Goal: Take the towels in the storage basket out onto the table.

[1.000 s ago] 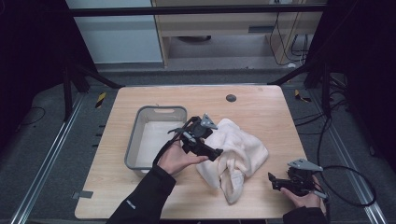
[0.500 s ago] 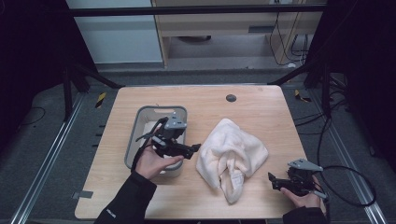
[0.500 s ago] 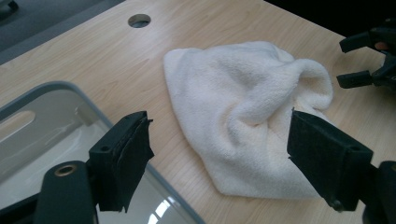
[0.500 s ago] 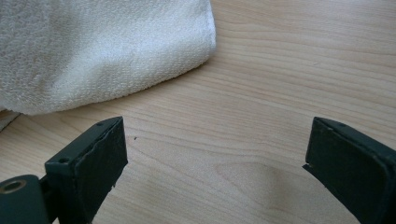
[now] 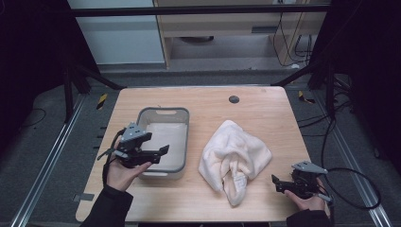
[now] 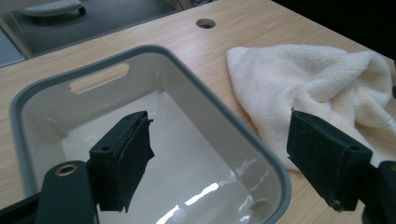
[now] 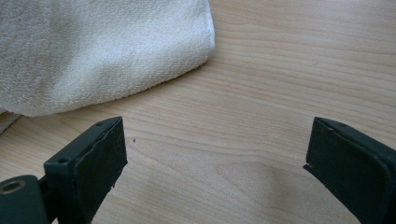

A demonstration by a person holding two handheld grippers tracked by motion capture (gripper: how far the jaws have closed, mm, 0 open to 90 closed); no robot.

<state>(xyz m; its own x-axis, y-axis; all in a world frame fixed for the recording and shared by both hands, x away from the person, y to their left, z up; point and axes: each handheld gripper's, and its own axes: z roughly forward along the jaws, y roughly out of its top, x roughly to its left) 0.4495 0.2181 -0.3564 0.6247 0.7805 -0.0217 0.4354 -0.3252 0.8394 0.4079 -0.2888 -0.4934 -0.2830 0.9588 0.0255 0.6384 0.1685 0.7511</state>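
**Towel still out on the bench, tub still empty**

Nearest the person, the right gripper sits low at the front right corner of the light wooden bench, jaws spread wide with nothing but bare wood between them. The tip of the crumpled cream terry towel lies just beside it, not touching.

The left gripper hangs over the front left wall of the grey-rimmed white plastic tub, jaws wide apart and holding nothing. In the left gripper view you look straight between the jaws into the tub, which is empty, with the towel off to the side of it on the bench.

So my read: if the towel is meant to go in the tub, none of that is done yet. It lies in a heap mid-bench, just beside the tub, and nobody has a grip on it.

Versus a second ago: the left gripper was over the towel's near-left edge then; now it has swung away left to the tub. The towel's heap looks a bit reshaped. The right gripper hasn't budged.
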